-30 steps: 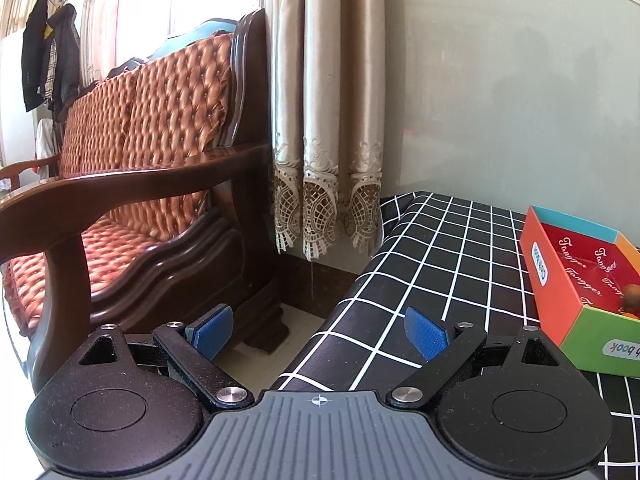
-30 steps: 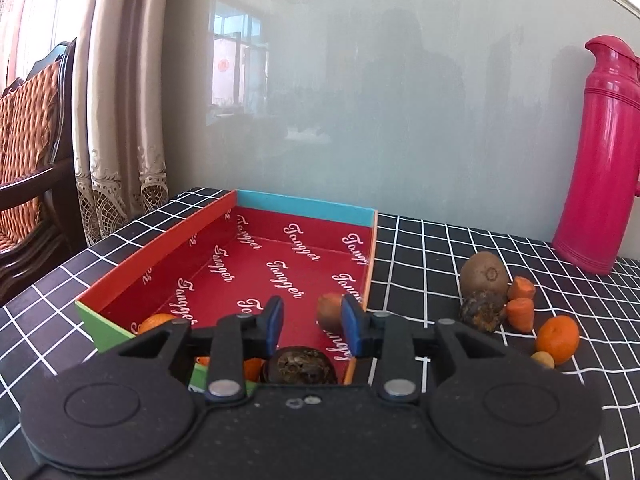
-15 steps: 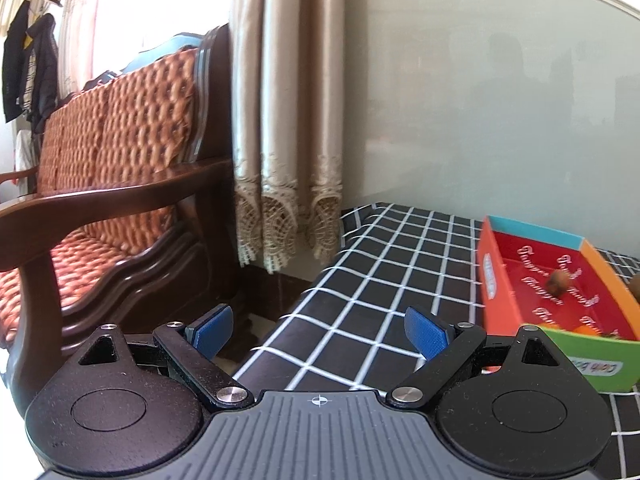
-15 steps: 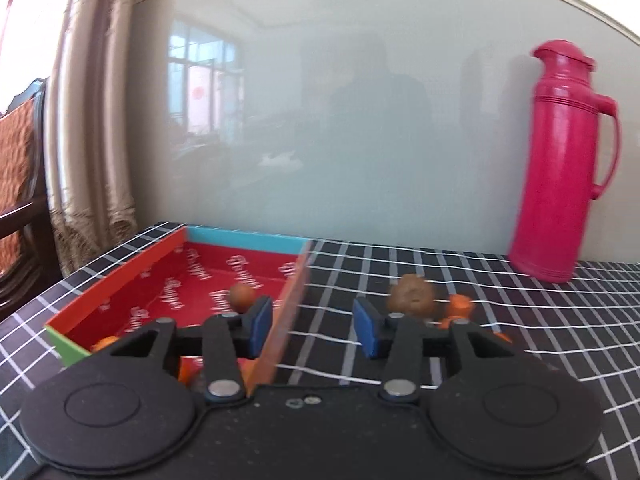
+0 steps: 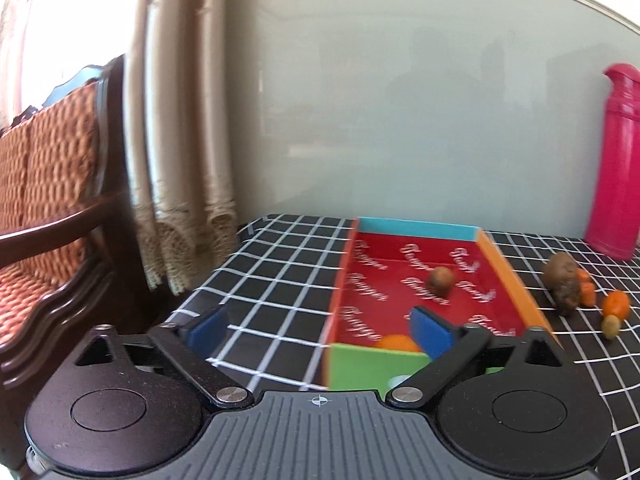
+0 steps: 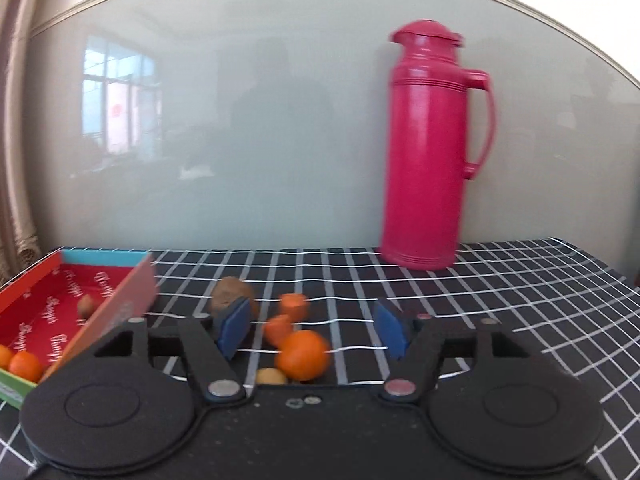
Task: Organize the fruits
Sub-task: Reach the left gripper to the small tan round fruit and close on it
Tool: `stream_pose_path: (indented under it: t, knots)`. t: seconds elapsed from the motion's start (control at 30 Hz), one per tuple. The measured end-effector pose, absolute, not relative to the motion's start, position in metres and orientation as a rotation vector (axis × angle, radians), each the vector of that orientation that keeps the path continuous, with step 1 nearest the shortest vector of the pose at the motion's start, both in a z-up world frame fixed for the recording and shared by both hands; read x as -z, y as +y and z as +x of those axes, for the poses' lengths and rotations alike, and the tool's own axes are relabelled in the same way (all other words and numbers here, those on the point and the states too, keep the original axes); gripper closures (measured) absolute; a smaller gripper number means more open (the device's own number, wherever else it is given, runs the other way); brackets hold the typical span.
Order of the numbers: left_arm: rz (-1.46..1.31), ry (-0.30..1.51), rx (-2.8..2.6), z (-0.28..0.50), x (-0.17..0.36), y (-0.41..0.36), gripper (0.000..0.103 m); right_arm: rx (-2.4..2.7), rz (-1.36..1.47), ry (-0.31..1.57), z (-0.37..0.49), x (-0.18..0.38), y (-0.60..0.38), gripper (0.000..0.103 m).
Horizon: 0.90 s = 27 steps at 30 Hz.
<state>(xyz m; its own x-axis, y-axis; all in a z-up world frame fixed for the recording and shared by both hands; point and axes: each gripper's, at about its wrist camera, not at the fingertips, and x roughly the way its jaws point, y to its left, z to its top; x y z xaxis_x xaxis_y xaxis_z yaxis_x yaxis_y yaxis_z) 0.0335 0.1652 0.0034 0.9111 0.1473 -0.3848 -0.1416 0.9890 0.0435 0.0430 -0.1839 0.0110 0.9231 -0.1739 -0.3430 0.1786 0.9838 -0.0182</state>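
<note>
On the black checked tablecloth (image 6: 520, 280) the loose fruit lies in a small cluster just right of the box (image 6: 120, 300), and the right gripper (image 6: 312, 330) hangs over it with its blue pads (image 6: 236, 328) spread wide and nothing between them. Framed in that gap are an orange (image 6: 303, 355), a small yellowish fruit (image 6: 271, 377) touching its left side, and two orange pieces (image 6: 294, 306) a little farther back. A brown kiwi (image 6: 230, 292) sits behind the left pad, partly hidden by it; the dark fruit (image 5: 567, 294) just in front of the kiwi shows only in the left view. A pink thermos (image 6: 424, 148) stands upright against the pale wall, well behind the cluster.

The box is shallow, red inside with white script, its walls orange, blue and green. In it lie a small brown fruit (image 5: 441, 278) towards the back and oranges (image 6: 25, 366) at the near end — how many, the pictures do not settle.

The left gripper (image 5: 318, 326) is also released and empty, jaws wide apart, its right pad (image 5: 430, 330) in front of the box's near green wall (image 5: 372, 370) and its left pad over bare cloth. Left of the table hang beige curtains (image 5: 180, 140), and past them stands a dark wooden sofa (image 5: 52, 184) with a quilted orange back — that view is somewhat blurred.
</note>
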Motion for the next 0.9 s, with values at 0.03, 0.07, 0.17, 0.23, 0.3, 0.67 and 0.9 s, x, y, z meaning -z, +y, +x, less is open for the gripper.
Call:
stream_pose_path:
  t: [0.03,0.07,0.17,0.23,0.3,0.67,0.9]
  knots:
    - [0.023,0.393,-0.143,0.034,-0.004,0.159,0.000,0.195,0.016,0.342,0.041,-0.012,-0.190,0.023]
    - [0.028,0.389,-0.135,0.035,-0.005,0.153,0.000,0.209,0.016,0.330,0.038,-0.011,-0.196,0.017]
    - [0.039,0.389,-0.110,0.038,-0.005,0.137,0.000,0.250,0.015,0.333,0.033,-0.011,-0.214,0.013]
    - [0.047,0.385,-0.096,0.040,-0.006,0.128,0.000,0.283,0.015,0.340,0.031,-0.009,-0.225,0.010]
    - [0.052,0.381,-0.080,0.041,-0.007,0.118,0.000,0.320,0.017,0.334,0.028,-0.008,-0.237,0.003]
    - [0.003,0.354,0.056,0.040,-0.005,0.057,0.000,0.407,0.019,0.331,0.007,0.000,-0.284,0.001]
    - [0.045,0.409,0.205,0.051,0.002,0.003,0.000,0.454,0.053,0.323,-0.006,0.000,-0.316,0.001]
